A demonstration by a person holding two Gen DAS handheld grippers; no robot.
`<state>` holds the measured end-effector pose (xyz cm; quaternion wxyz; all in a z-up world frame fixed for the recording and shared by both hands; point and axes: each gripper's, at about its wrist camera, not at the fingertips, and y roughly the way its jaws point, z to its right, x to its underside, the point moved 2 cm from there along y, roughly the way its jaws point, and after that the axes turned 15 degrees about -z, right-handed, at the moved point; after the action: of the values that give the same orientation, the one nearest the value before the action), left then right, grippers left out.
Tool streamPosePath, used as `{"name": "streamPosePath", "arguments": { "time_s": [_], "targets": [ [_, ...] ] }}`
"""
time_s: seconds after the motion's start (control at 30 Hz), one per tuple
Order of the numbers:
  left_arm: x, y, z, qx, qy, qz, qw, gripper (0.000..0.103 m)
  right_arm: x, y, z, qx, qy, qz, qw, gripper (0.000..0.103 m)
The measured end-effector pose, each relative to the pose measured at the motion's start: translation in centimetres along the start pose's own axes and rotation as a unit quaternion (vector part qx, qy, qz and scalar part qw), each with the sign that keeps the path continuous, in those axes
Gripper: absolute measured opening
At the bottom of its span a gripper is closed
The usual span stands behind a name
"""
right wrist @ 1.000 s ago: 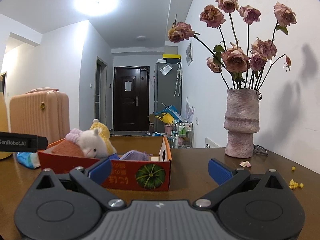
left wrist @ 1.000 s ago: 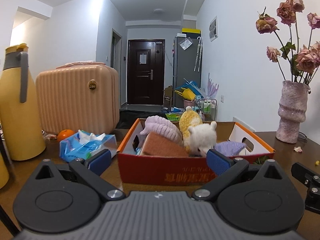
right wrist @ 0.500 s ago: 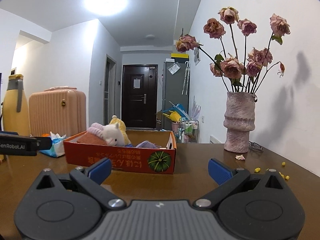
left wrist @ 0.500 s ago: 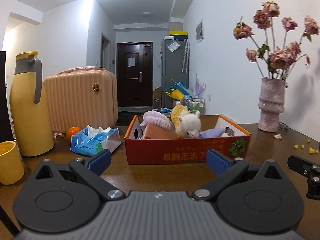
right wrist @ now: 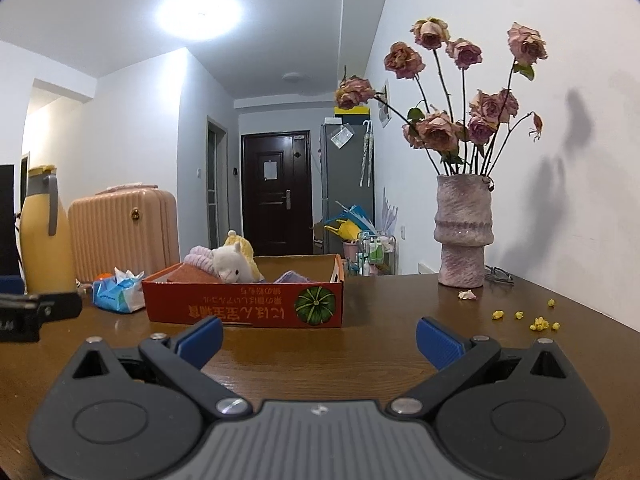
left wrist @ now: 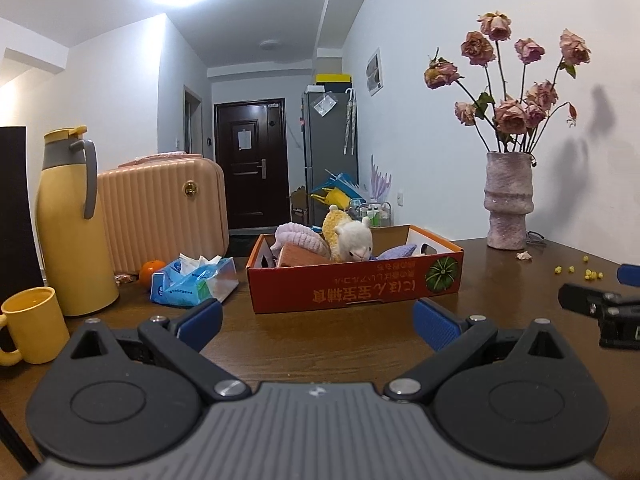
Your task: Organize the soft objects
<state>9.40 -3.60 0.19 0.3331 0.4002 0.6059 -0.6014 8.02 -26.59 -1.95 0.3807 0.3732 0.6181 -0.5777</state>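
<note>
A red cardboard box (left wrist: 356,284) (right wrist: 244,306) stands on the brown table and holds soft things: a white alpaca plush (left wrist: 354,242) (right wrist: 230,262), a yellow plush (left wrist: 332,220) behind it, a pink fluffy item (left wrist: 298,234), a brown pad (left wrist: 298,256) and a lilac cloth (left wrist: 396,252) (right wrist: 290,278). My left gripper (left wrist: 318,320) is open and empty, some way in front of the box. My right gripper (right wrist: 318,334) is also open and empty, in front of the box's right end.
Left of the box lie a blue tissue pack (left wrist: 192,282), an orange (left wrist: 151,270), a yellow flask (left wrist: 70,224), a yellow mug (left wrist: 34,324) and a peach suitcase (left wrist: 164,208). A vase of dried roses (right wrist: 464,228) stands at the right wall, with yellow crumbs (right wrist: 538,322) nearby.
Both grippers have drawn back from the box, which now looks smaller and farther off. Their jaws stay open and empty.
</note>
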Motion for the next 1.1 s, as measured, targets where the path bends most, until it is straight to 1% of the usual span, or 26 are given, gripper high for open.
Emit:
{"name": "streamPosePath", "arguments": {
  "time_s": [0.17, 0.37, 1.1],
  "targets": [
    [0.25, -0.53, 0.24, 0.001, 0.006, 0.007, 1.0000, 0.103, 0.05, -0.12, 0.11, -0.005, 0.002, 0.000, 1.000, 0.103],
    [0.30, -0.21, 0.24, 0.007, 0.009, 0.000, 0.9999, 0.103, -0.03, -0.18, 0.18, -0.011, 0.002, 0.001, 1.000, 0.103],
    [0.39, -0.24, 0.41, 0.007, 0.011, 0.000, 0.9999, 0.103, 0.05, -0.31, 0.07, -0.014, 0.001, 0.004, 1.000, 0.103]
  ]
}}
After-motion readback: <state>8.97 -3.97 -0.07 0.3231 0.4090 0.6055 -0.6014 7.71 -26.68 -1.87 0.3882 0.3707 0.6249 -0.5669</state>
